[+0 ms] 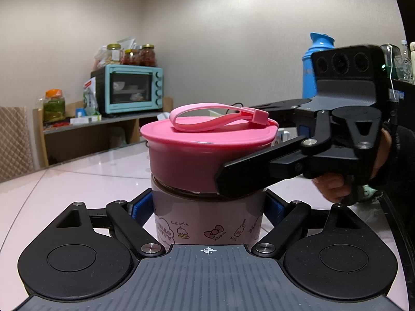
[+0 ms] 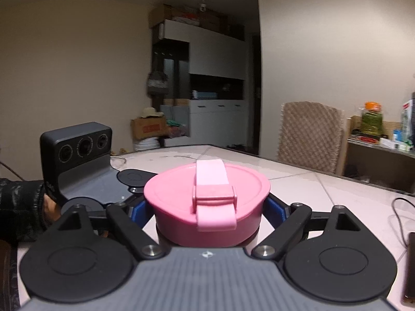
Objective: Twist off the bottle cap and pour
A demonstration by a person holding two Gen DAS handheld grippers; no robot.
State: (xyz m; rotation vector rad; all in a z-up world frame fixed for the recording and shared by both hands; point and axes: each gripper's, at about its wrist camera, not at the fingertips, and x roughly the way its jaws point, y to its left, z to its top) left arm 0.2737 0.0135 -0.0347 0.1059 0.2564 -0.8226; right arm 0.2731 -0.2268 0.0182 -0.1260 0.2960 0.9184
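Bottle [image 1: 207,217]: we see a wide pale bottle with cartoon prints (cupcake, ribbon, milk); it stands upright on the bench [image 1: 77,181], away from the far edge.
Cap [image 2: 207,202]: a pink cap sits on top of the bottle, and its pink strap [image 2: 211,178] lies in a loop across the top.
Left gripper [image 1: 207,207]: its blue-padded jaws are closed on the body of the bottle, one at each side, below the cap.
Right gripper [image 2: 207,212]: its jaws stand at both sides of the cap, and we see a narrow gap between the blue pads and the pink wall; we see no grip on the cap. In the left wrist view one black finger [image 1: 249,178] passes in front of the lower rim of the cap.
Hand [image 1: 334,186]: a hand in a dark sleeve holds the handle of the right gripper.
Behind: a teal small oven [image 1: 132,90] with jars on top stands on a shelf beyond the far edge of the bench; a blue flask [image 1: 311,62] is at the right.
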